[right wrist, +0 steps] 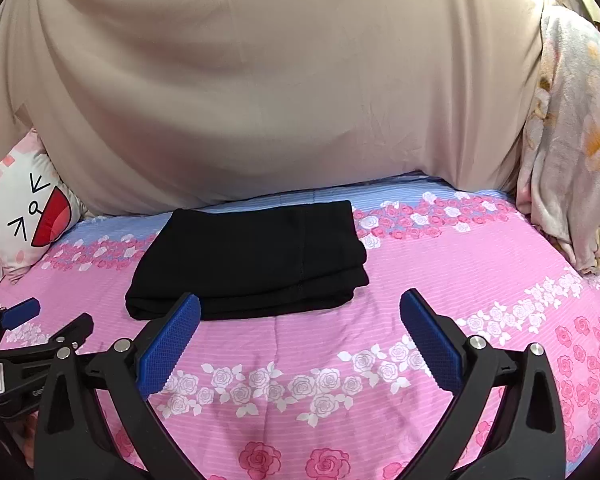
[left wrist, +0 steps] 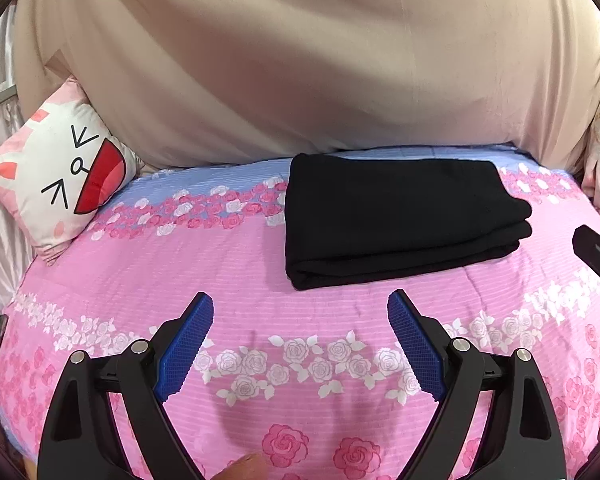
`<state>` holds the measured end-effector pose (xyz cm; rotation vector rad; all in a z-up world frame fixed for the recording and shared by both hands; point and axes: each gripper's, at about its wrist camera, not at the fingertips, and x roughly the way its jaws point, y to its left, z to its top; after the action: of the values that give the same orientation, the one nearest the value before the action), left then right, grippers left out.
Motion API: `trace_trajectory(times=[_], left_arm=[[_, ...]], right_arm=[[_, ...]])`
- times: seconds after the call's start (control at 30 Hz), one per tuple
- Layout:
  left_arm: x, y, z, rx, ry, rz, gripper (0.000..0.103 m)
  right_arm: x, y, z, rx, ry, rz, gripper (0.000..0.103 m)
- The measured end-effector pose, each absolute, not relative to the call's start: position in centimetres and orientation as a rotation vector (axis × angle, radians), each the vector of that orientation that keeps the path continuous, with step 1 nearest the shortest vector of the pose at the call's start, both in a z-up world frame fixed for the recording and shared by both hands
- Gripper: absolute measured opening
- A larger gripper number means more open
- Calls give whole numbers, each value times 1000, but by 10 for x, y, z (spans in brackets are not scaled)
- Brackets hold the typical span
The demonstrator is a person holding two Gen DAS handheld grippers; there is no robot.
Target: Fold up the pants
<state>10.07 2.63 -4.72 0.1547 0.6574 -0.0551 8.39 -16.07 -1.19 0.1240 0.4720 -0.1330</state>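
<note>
The black pants (left wrist: 400,216) lie folded into a compact stacked rectangle on the pink floral bedspread (left wrist: 260,272), toward the back. They also show in the right wrist view (right wrist: 252,256). My left gripper (left wrist: 300,308) is open and empty, in front of the pants and slightly left. My right gripper (right wrist: 300,308) is open and empty, just in front of the pants' near edge. The left gripper also shows at the left edge of the right wrist view (right wrist: 20,312), and part of the right gripper shows at the right edge of the left wrist view (left wrist: 596,252).
A white cat-face cushion (left wrist: 64,172) leans at the back left. A beige drape (left wrist: 300,60) hangs behind the bed. A floral blanket (right wrist: 572,152) hangs at the right.
</note>
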Motion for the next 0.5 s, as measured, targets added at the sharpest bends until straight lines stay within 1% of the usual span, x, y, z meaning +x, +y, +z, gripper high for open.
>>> trace_trajectory(times=[0.5], left_arm=[[112, 12, -48, 167, 656, -58, 86]], right_arm=[[96, -153, -17, 117, 485, -129, 98]])
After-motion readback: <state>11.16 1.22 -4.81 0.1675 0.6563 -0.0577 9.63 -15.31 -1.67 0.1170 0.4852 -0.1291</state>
